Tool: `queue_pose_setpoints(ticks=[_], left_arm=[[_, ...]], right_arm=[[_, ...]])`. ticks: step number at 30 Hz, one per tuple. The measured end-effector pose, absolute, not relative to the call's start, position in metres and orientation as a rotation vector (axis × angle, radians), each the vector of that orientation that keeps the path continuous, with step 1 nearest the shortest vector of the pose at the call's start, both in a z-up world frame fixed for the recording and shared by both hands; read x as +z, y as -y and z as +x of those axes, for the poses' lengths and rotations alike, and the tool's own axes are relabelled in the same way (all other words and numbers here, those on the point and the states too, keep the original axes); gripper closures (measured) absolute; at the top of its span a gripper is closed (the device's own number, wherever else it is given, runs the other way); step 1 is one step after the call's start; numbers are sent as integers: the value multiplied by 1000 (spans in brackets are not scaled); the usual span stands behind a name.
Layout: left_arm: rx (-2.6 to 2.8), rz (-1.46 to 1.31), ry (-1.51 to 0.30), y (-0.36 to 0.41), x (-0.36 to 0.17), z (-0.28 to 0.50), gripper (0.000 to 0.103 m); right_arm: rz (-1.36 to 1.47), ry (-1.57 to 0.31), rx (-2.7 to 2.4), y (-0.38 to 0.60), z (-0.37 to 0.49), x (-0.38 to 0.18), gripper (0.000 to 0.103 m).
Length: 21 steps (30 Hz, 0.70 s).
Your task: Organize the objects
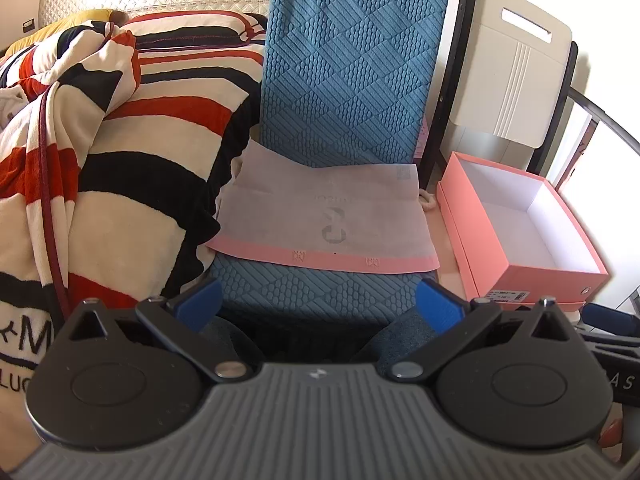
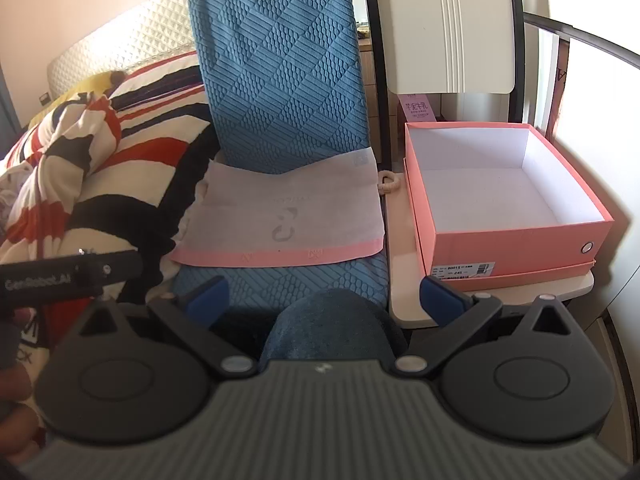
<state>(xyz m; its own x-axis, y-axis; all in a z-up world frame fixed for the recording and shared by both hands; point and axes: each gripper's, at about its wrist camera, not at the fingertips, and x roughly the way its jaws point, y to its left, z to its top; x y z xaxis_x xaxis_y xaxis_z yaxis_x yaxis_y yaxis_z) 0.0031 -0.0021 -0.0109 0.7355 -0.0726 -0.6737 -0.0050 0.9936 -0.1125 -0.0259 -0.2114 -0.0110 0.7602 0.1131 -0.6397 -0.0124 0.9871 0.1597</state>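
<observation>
Both grippers, left (image 1: 318, 304) and right (image 2: 324, 300), gape empty; the thin tissue paper (image 2: 284, 220) looks limp, tearable, best pinched at its pink edge.

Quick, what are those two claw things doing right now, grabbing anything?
Left gripper: open, holding nothing, above the blue mat.
Right gripper: open, holding nothing, with the pink shoebox ahead to its right.

The blue mat (image 1: 352, 80) is embossed, rough-textured foam or cloth, and the grey sheet (image 1: 324, 220) on it looks like thin matt paper. The pink box (image 2: 504, 204) is smooth matt cardboard; the striped blanket (image 1: 120, 152) is soft fleece.
</observation>
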Motion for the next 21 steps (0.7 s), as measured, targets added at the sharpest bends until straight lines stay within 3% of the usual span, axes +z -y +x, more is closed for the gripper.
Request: queue_pose_setpoints(ticks=[21], left_arm=[[-7, -119, -710, -8, -5, 17, 0]], right_arm=[[171, -714, 78, 214, -17, -6, 0]])
